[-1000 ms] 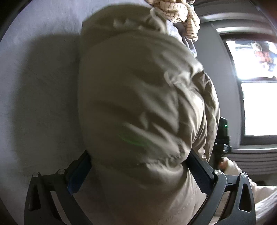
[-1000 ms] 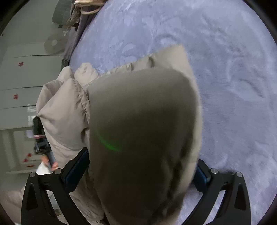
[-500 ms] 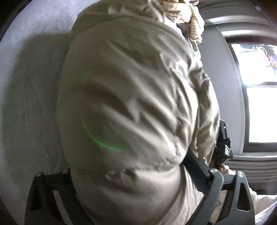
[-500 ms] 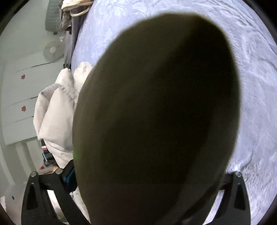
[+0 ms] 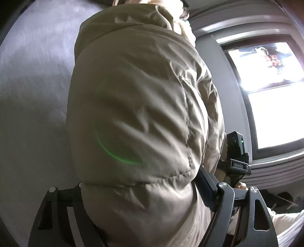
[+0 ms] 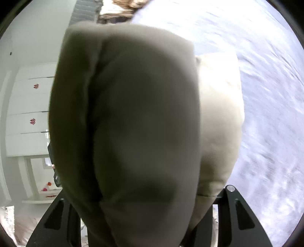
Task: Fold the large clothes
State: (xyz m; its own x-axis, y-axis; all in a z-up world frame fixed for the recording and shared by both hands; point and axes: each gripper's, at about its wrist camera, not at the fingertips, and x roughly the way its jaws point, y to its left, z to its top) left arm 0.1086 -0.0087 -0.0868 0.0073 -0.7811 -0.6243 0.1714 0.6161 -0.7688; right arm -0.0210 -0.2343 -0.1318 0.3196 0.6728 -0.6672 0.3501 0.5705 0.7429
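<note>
A beige puffer jacket (image 5: 136,95) bulges up between the fingers of my left gripper (image 5: 140,182) and fills the middle of the left wrist view. Its jaws are closing, and the padded cloth presses against the right finger (image 5: 207,186); the left finger is mostly hidden under it. In the right wrist view the same jacket (image 6: 133,114) hangs close to the lens, dark and blurred. My right gripper (image 6: 144,195) is closing its jaws on a thick fold of it. Both fingertips are buried in cloth.
A lavender plush bed cover (image 5: 34,95) (image 6: 266,76) lies under the jacket. A bright window (image 5: 275,104) is at the right, and white cabinet doors (image 6: 28,114) at the left. Other clothes (image 6: 121,9) are heaped at the far edge. The right hand's device (image 5: 235,152) shows beside the jacket.
Both grippers have risen and their jaws have narrowed onto the jacket. The jacket has come up with them and now fills more of both views.
</note>
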